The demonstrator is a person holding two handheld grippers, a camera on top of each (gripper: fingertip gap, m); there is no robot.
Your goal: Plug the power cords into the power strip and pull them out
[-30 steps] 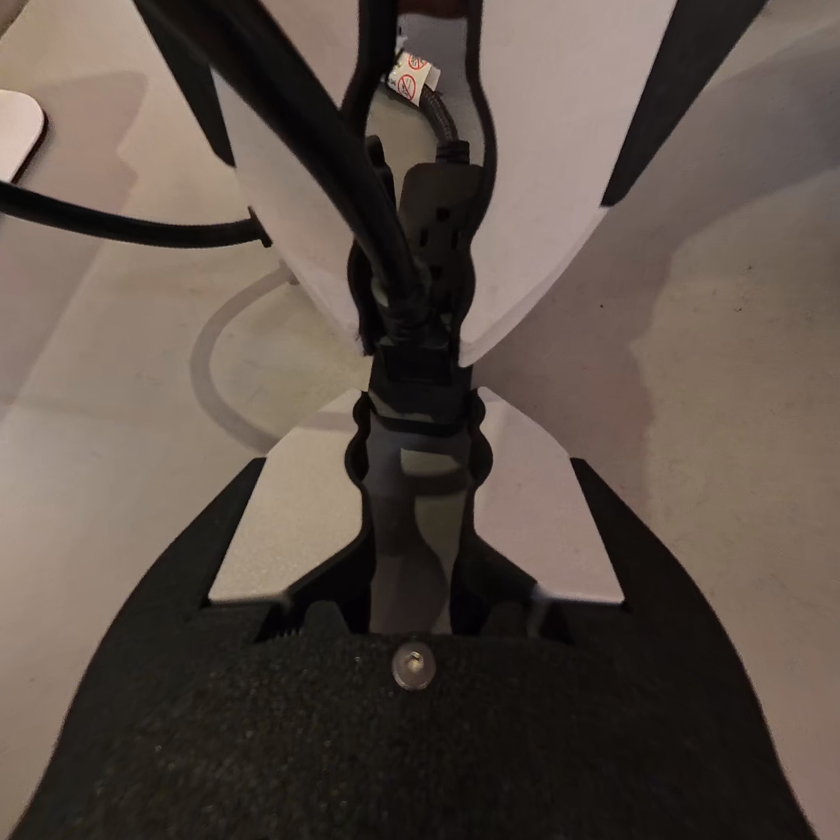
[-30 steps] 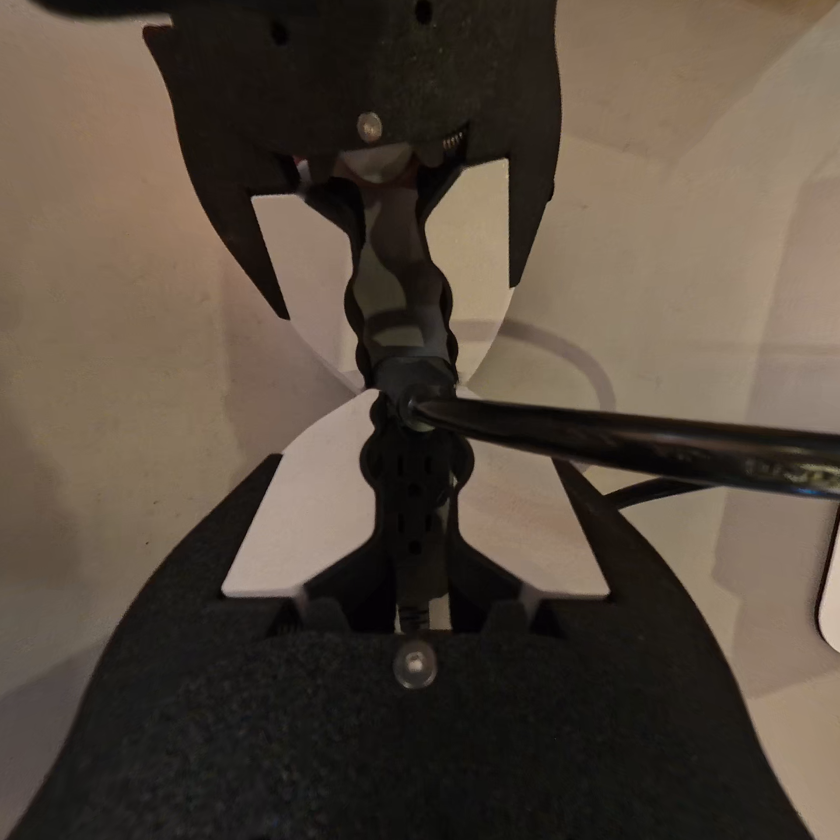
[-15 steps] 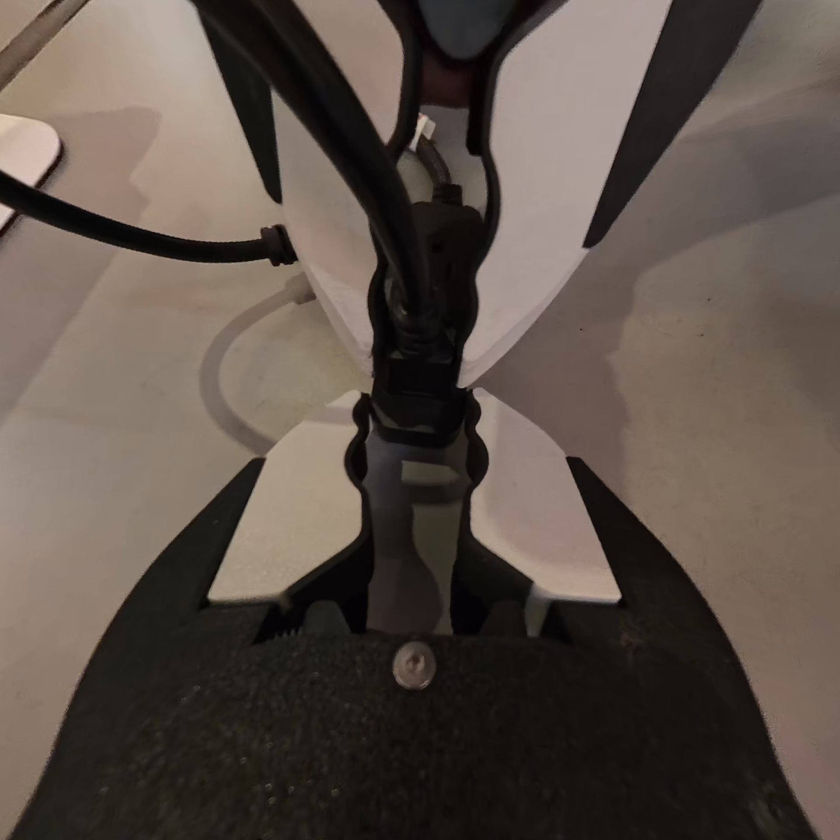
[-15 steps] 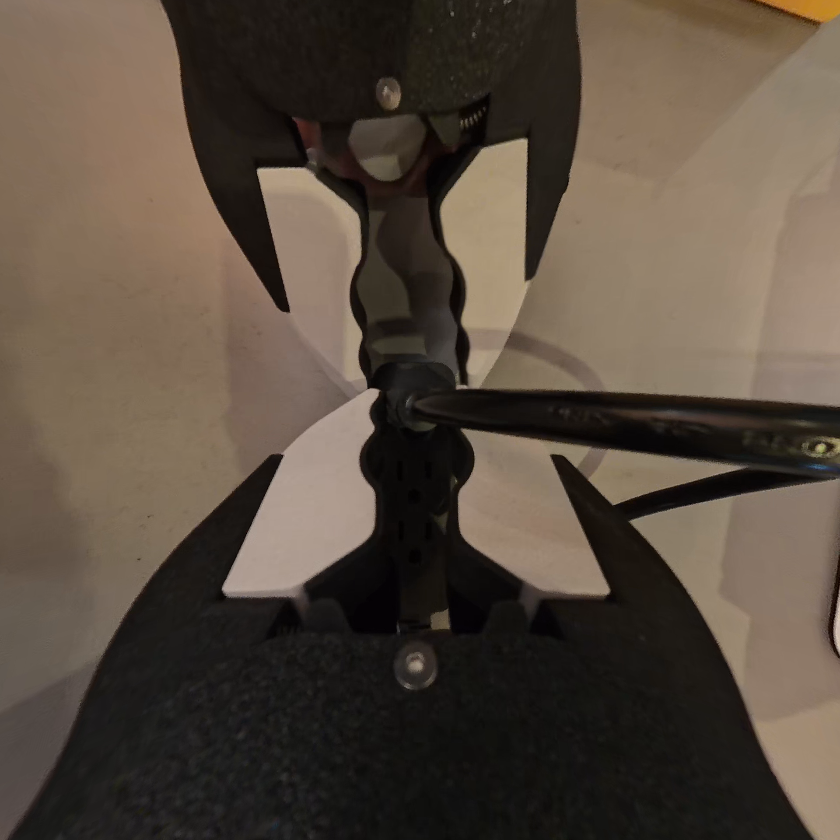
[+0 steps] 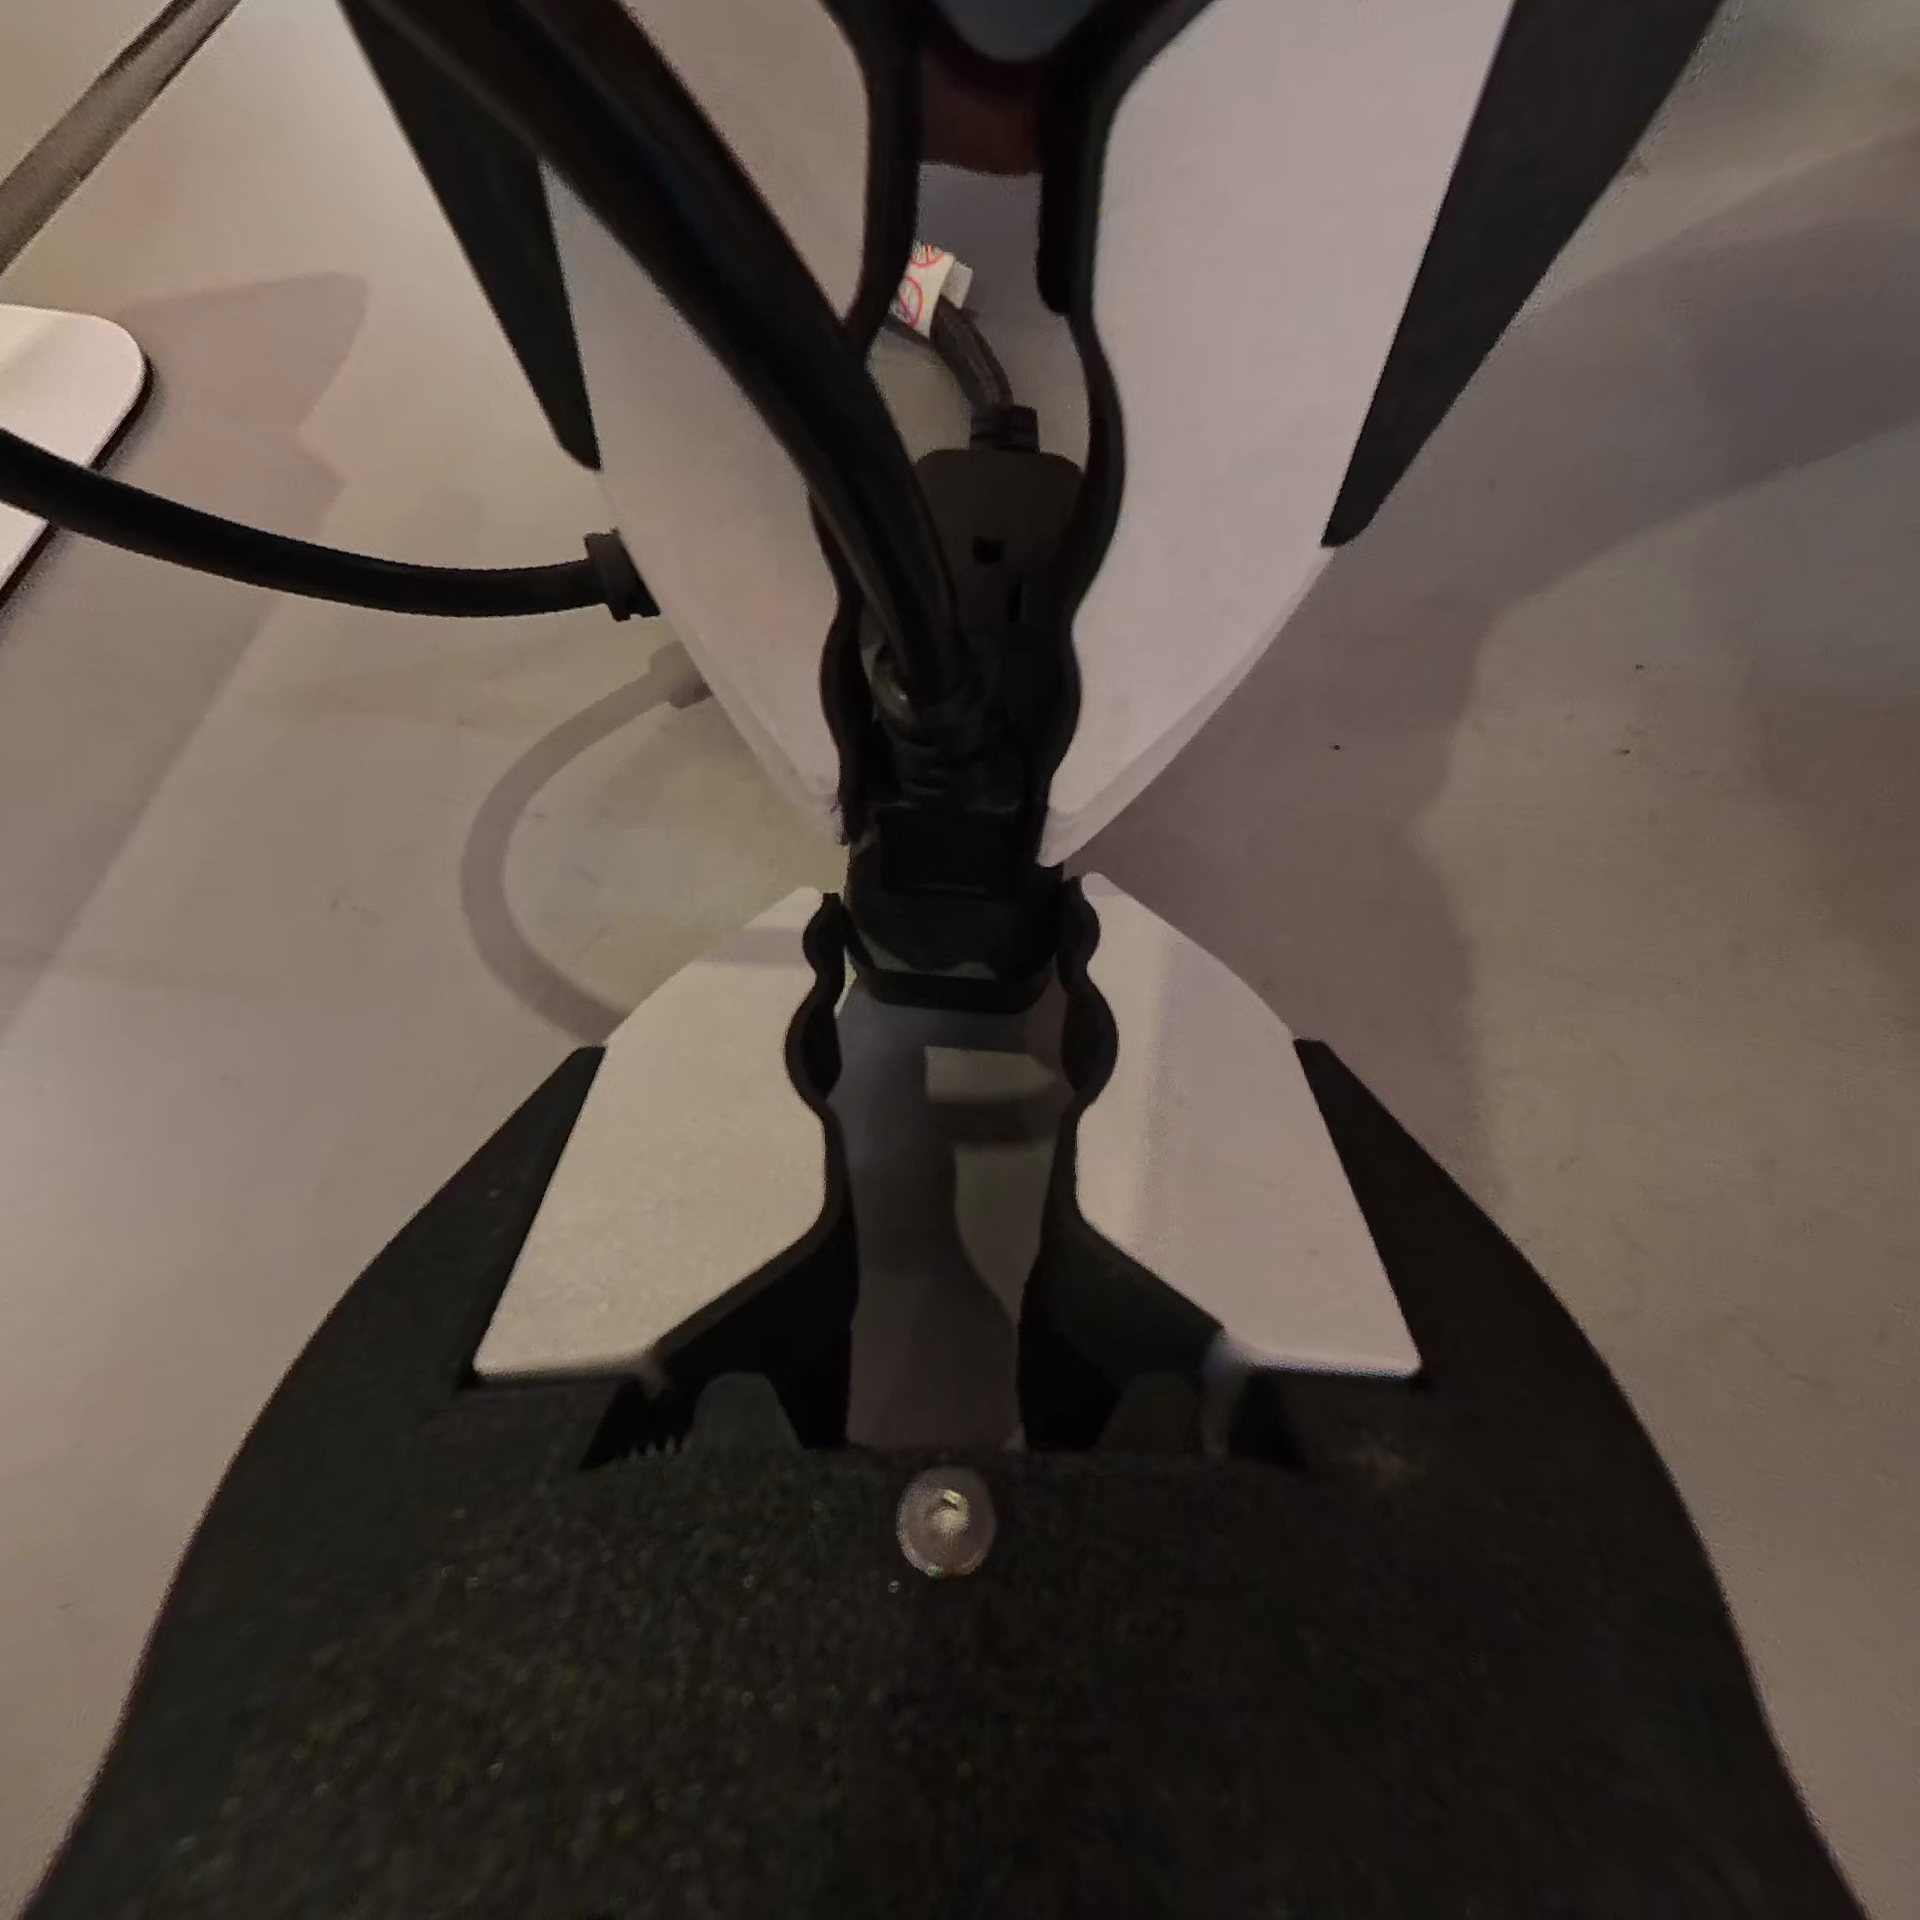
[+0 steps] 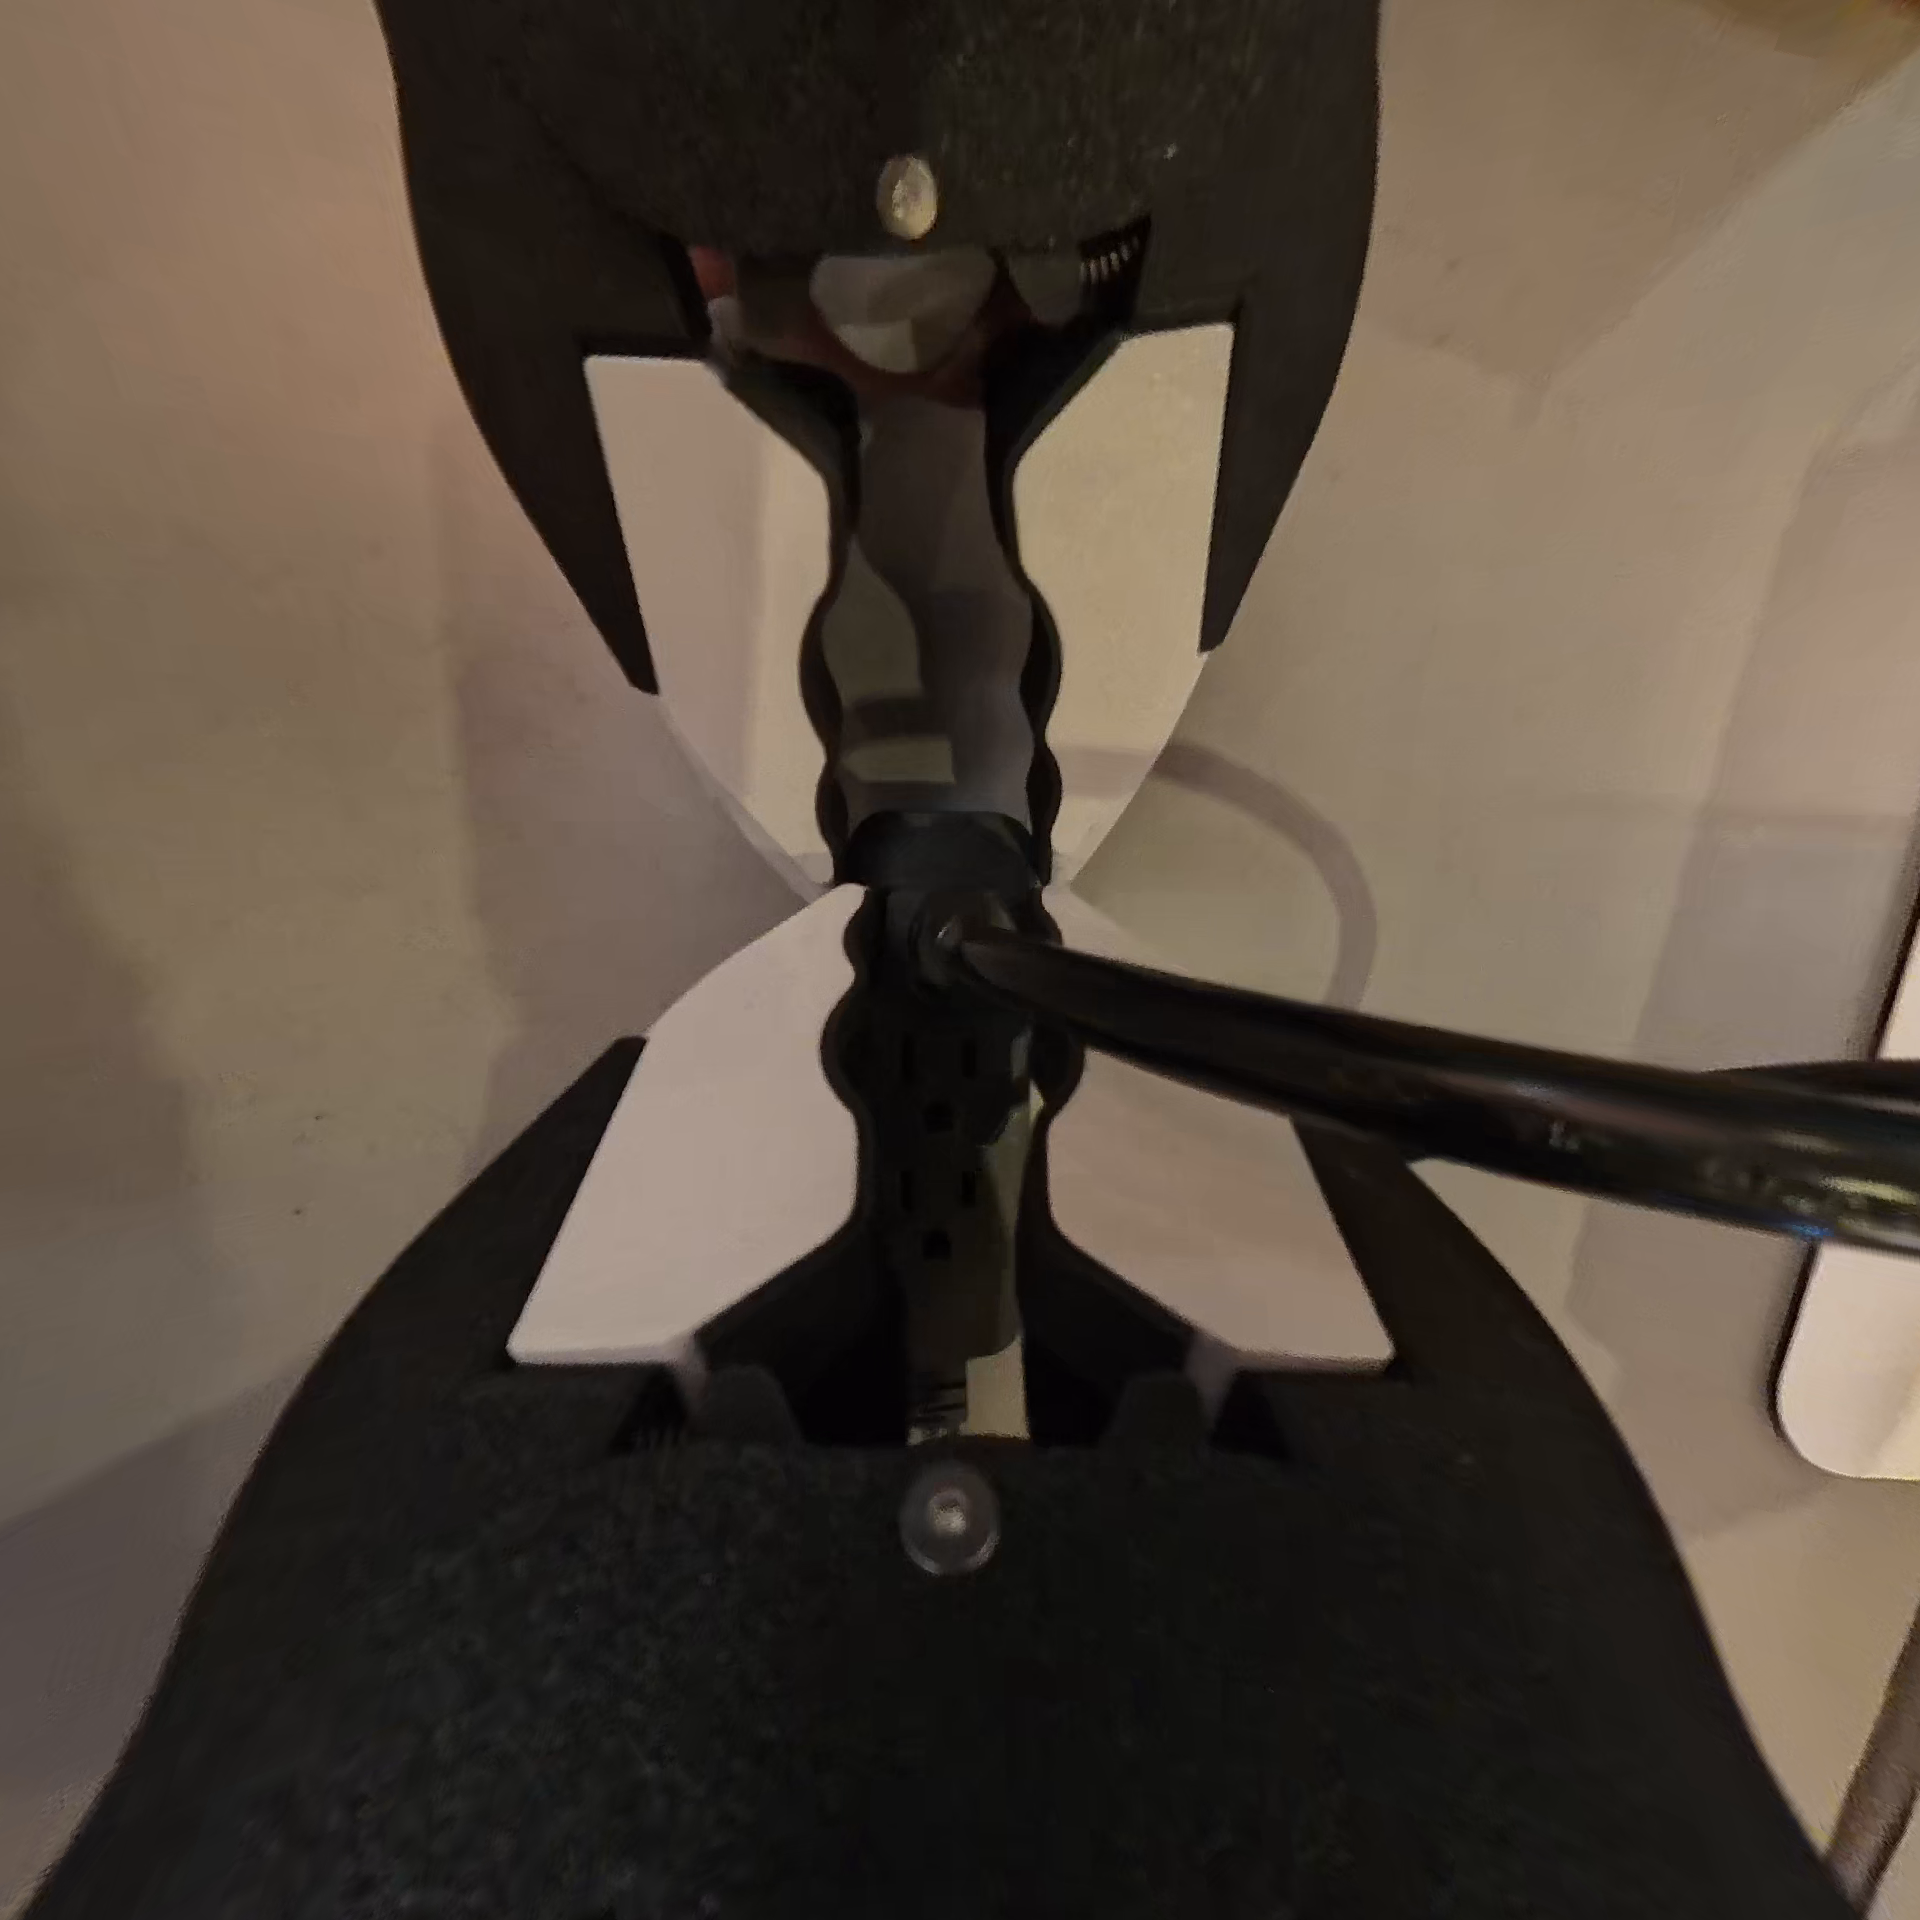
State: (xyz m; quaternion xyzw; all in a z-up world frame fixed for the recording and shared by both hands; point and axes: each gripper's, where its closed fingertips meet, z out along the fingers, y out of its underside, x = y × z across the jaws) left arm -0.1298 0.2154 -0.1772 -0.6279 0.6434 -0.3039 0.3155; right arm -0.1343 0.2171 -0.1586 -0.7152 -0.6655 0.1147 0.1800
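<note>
My left gripper [image 5: 951,940] is shut on a black plug [image 5: 951,904]. The plug's thick black cord [image 5: 727,260] runs up and to the left. My right gripper [image 6: 945,935] faces it tip to tip and is shut on the black power strip [image 6: 935,1143], whose empty sockets show between its fingers. The plug [image 6: 935,857] sits against the strip's far end socket. I cannot tell how deep it is seated. Its cord [image 6: 1455,1101] leaves to the right. The strip also shows in the left wrist view [image 5: 997,540], held by the right gripper [image 5: 945,821]. The left gripper shows opposite in the right wrist view [image 6: 940,821].
The beige table [image 5: 1558,1039] lies under both grippers. A second black cord [image 5: 312,561] runs in from the left. A white cable loop [image 5: 499,831] lies on the table. A white flat object with rounded corners [image 6: 1849,1351] lies at the right edge. My left and right fingertips are right by each other.
Both grips are unchanged. The pair has shifted slightly. The cord has swung lower across the right wrist view, and the strip's tilt in the left wrist view has changed a little.
</note>
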